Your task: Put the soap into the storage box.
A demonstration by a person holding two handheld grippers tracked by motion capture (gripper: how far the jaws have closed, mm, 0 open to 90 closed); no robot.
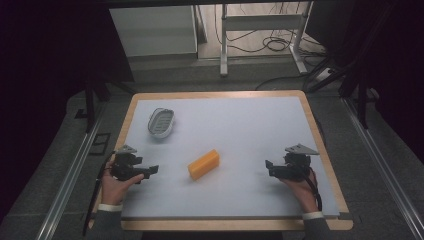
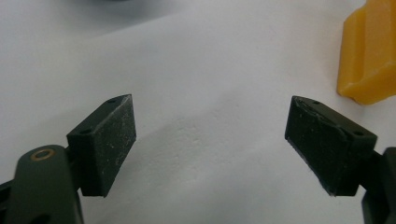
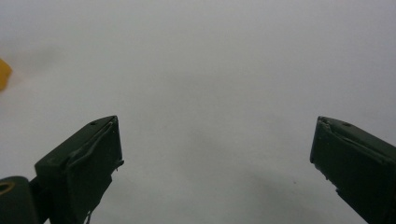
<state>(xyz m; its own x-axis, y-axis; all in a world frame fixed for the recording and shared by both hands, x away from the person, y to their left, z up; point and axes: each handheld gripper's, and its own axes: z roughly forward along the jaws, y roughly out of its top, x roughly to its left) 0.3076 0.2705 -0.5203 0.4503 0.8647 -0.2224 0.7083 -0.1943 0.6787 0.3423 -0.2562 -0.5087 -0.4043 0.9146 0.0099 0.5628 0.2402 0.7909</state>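
An orange block point(image 1: 203, 164) lies near the middle of the white mat point(image 1: 240, 125), long axis slanting from about eight o'clock to two o'clock, nothing touching it. From the block, a small oval wire basket point(image 1: 161, 122) sits toward ten o'clock, well apart, near the mat's far-left corner.

At nine o'clock of the block the left gripper point(image 1: 148, 171) rests low over the mat in the person's left hand point(image 1: 116, 186), pointing toward the block — in the left gripper view its jaws stand wide apart with bare mat between them, and the block point(image 2: 369, 56) shows at the upper right, beyond the jaw on that side. At three o'clock, farther off, the right gripper point(image 1: 270, 167) is held in the right hand point(image 1: 302, 189) — its jaws too are spread wide over bare mat, a sliver of orange point(image 3: 3, 73) at the left edge of the right gripper view.
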